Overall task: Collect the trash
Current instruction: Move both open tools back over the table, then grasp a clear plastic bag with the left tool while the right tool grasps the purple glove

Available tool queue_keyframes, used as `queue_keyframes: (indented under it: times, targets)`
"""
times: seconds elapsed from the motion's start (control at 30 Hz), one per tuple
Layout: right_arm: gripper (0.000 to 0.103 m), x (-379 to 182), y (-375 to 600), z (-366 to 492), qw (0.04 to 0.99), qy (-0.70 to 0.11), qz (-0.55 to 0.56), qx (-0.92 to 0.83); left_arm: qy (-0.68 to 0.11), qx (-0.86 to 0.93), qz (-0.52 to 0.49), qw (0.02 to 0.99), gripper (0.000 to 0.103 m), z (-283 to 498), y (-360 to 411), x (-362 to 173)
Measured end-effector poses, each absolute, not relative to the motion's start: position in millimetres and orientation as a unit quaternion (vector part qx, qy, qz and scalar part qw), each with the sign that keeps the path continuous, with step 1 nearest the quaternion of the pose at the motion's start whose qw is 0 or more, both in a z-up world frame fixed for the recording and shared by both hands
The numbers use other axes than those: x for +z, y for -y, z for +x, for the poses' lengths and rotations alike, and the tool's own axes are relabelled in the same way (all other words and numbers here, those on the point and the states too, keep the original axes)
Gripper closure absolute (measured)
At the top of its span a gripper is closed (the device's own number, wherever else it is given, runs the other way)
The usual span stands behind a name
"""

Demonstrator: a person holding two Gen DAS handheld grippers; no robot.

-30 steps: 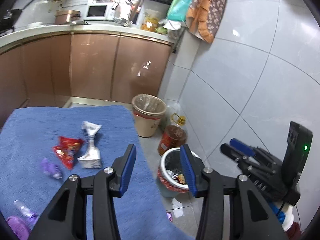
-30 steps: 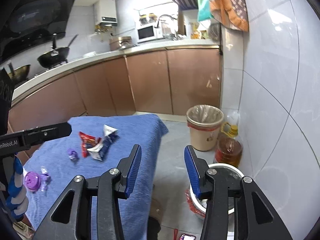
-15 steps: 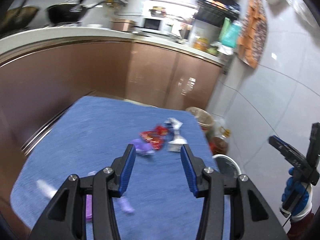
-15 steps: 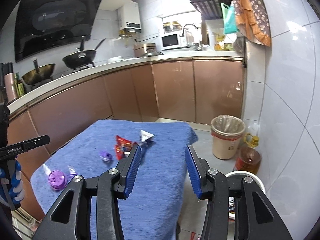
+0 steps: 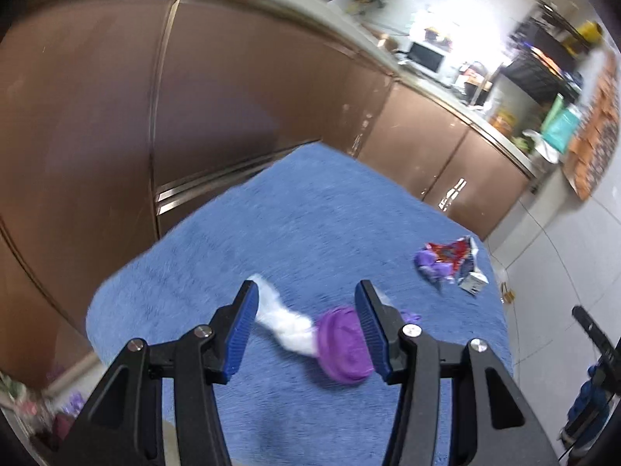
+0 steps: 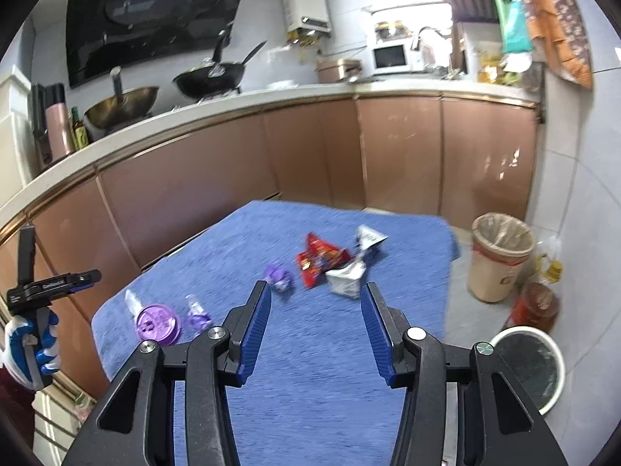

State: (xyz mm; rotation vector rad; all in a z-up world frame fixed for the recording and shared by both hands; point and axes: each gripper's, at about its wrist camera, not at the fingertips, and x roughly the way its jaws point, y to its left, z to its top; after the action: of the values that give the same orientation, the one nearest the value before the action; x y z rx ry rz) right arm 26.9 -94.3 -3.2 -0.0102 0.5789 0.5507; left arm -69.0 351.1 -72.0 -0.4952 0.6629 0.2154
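Observation:
Trash lies on a blue cloth-covered table [image 6: 330, 380]. A purple round lid [image 5: 343, 349] with a clear crumpled wrapper [image 5: 279, 316] sits just beyond my open, empty left gripper [image 5: 304, 324]. The lid also shows in the right wrist view [image 6: 157, 324], beside a small purple wrapper [image 6: 198, 314]. A red snack packet [image 6: 318, 260], a silver-white packet [image 6: 349, 272] and a purple wrapper [image 6: 278, 276] lie ahead of my open, empty right gripper [image 6: 316, 320]. The same pile shows far right in the left wrist view [image 5: 450, 258].
Brown kitchen cabinets [image 6: 271, 178] run behind the table. A beige lined bin [image 6: 500, 256], an oil bottle [image 6: 539, 303] and a white bin [image 6: 531, 365] stand on the floor at the right. The left gripper's handle [image 6: 35, 291] shows at the left.
The left gripper has swung left and down from the white bin toward the purple lid. The right gripper has moved in over the table toward the wrapper pile.

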Motion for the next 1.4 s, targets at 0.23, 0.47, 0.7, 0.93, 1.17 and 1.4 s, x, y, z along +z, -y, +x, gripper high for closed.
queue_keyframes:
  times: [0.23,0.47,0.7,0.93,1.17,1.4]
  targets:
    - [0.053,-33,33,40,0.895,-0.319,-0.037,0.308,-0.353,0.074,-0.328,0.873,0.053,-50,-377,-123]
    - [0.051,-56,-10,52,0.872,-0.345,-0.059,0.342,-0.362,0.063,-0.375,0.851,0.053,-25,-386,-150]
    - [0.051,-81,-44,65,0.847,-0.374,-0.068,0.371,-0.358,0.043,-0.393,0.846,0.058,-15,-389,-160]
    - [0.05,-106,-75,71,0.826,-0.398,-0.08,0.391,-0.357,0.033,-0.387,0.85,0.089,-8,-388,-162]
    - [0.049,-122,-98,74,0.812,-0.408,-0.09,0.408,-0.346,0.055,-0.353,0.868,0.094,4,-393,-147]
    - [0.049,-134,-115,77,0.802,-0.416,-0.097,0.417,-0.331,0.078,-0.336,0.878,0.095,7,-402,-136]
